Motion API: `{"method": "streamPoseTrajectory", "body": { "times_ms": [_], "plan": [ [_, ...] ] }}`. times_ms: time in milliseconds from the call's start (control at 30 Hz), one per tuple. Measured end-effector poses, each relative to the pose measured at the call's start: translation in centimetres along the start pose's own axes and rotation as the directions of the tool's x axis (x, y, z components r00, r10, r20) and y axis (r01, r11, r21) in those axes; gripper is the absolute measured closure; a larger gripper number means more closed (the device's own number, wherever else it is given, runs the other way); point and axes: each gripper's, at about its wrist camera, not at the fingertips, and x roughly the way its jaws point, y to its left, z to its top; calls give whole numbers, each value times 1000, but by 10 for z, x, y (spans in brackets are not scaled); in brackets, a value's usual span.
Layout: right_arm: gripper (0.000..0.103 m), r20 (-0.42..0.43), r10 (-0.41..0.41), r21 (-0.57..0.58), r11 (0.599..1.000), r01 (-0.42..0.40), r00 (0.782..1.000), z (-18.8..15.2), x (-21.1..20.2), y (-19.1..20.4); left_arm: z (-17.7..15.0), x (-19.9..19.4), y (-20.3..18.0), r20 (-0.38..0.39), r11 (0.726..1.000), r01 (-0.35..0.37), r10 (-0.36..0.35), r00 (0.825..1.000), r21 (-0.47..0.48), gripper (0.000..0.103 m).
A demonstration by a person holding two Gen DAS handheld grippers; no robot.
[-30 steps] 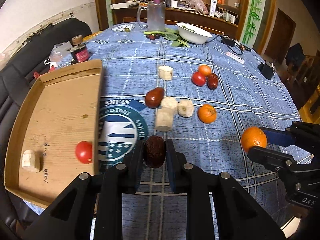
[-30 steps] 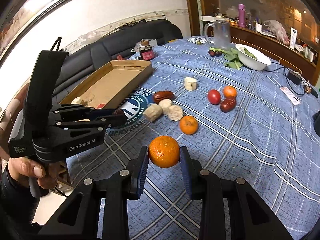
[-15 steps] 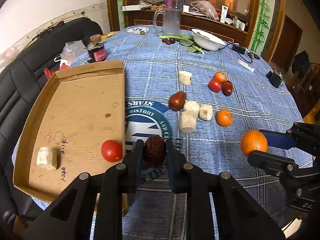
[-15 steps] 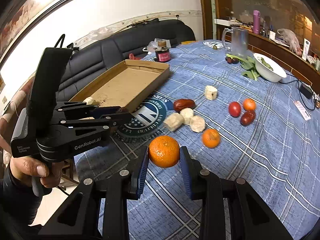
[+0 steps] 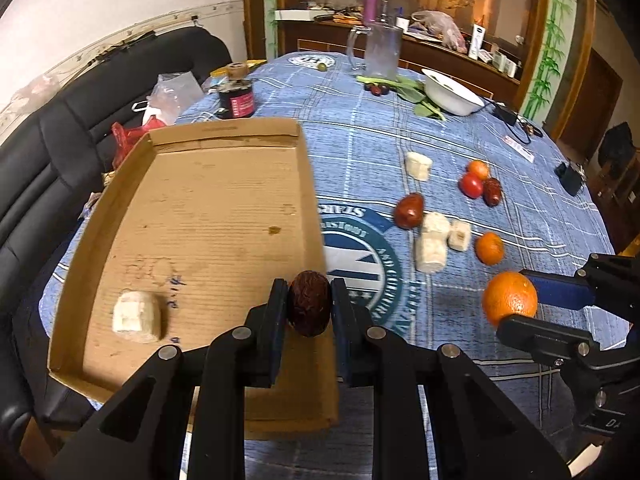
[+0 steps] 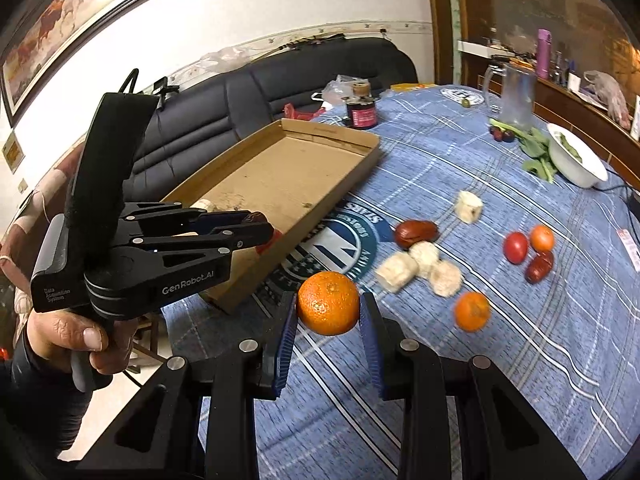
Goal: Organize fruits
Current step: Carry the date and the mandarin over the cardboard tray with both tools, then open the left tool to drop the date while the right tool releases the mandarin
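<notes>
- Left gripper (image 5: 309,306): fingers pinched on a dark wrinkled jujube (image 5: 309,303), long axis roughly upright between the pads. Fruit held off the surface.
- Jujube sits over the near right wall of the cardboard tray (image 5: 308,184); tray floor opens to the gripper's left and ahead. From the left wrist view I cannot tell whether the fruit is fully inside the wall line or right over it.
- Tray contents visible: one pale banana chunk (image 5: 137,317) near the front left corner, well apart from the jujube.
- Right gripper (image 6: 328,312): fingers clamped on a large orange (image 6: 328,308), held above the blue checked tablecloth (image 6: 520,360), outside the tray and to its right.
- Left gripper is the nearer of the two to the tray; right wrist view shows it between the orange and the tray floor.
- Judgement: release of the jujube turns on a short shift leftward so it clears the wall; the orange must then travel left over the same wall.
- Loose on the cloth: a second jujube (image 5: 409,211), three banana chunks, a small tangerine (image 5: 489,248), and a tomato (image 5: 471,185) cluster farther right.
</notes>
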Motion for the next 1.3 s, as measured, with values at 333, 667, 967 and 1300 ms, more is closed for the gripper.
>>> {"method": "streamPoseTrajectory", "body": {
  "times_ms": [333,667,967,1300],
  "plan": [
    [72,-17,72,-35,997,-72,997,26,28,18,7,2,39,-5,998,-39,39,999,-46,84],
    [72,-39,113,-73,991,-116,993,57,64,35,20,9,90,-14,989,-75,74,997,-124,84],
    [72,-118,154,-100,981,-166,981,73,121,56,27,33,128,-68,973,-111,99,993,-201,84],
    [72,-197,165,-167,966,-199,966,62,155,85,16,53,136,-135,969,-126,99,986,-211,84]
  ]
}}
